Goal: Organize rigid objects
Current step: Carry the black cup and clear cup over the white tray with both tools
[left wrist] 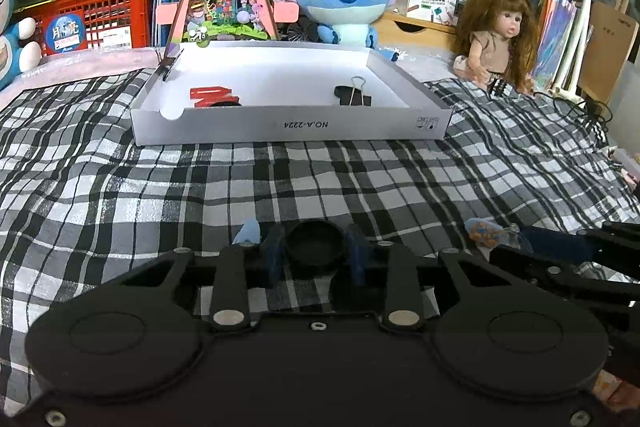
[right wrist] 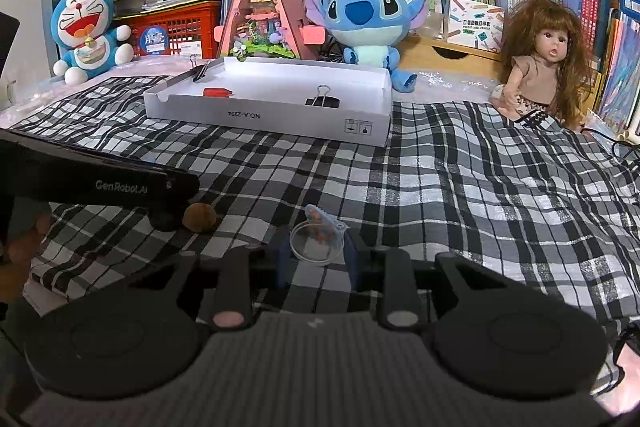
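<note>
The left claw (left wrist: 314, 247) gripped a black cap (left wrist: 315, 245); the right claw (right wrist: 316, 247) pinched a clear charm (right wrist: 318, 241). Next, I judged, both needed carrying ahead to the white tray (left wrist: 288, 129) beyond them.

A binder clip (left wrist: 353, 95) lies in the tray (left wrist: 288, 129), dolls behind.

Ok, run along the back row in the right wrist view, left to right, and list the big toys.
Doraemon plush → triangular pink dollhouse → Stitch plush → long-haired doll.
</note>
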The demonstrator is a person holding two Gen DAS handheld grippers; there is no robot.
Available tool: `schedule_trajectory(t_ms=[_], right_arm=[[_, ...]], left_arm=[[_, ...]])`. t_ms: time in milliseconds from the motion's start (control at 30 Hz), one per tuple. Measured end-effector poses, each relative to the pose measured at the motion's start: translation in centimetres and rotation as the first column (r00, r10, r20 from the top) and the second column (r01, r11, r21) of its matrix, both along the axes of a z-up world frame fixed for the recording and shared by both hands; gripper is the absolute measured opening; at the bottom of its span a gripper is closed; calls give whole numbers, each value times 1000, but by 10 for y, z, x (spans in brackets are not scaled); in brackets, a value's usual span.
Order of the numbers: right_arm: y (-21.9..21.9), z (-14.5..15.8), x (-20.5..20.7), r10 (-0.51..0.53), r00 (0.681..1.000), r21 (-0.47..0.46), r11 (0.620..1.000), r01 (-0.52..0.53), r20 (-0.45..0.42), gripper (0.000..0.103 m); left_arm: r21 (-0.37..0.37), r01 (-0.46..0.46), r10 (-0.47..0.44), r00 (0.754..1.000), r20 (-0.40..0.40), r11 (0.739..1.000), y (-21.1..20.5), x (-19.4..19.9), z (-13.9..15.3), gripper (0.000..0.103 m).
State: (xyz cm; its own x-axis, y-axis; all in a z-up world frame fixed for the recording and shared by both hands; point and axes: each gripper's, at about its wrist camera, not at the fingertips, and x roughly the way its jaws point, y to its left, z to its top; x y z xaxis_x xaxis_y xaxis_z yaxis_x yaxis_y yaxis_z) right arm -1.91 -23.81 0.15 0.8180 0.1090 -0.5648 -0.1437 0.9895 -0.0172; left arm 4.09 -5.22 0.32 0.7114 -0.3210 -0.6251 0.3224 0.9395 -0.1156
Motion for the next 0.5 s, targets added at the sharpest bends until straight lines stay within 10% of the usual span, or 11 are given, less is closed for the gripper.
schedule_trajectory(t_ms=[500], right_arm=[[2,17,21,-8,1000,33,999,7,12,34]], left_arm=[[9,-40,40,998,46,999,13,18,27,30]])
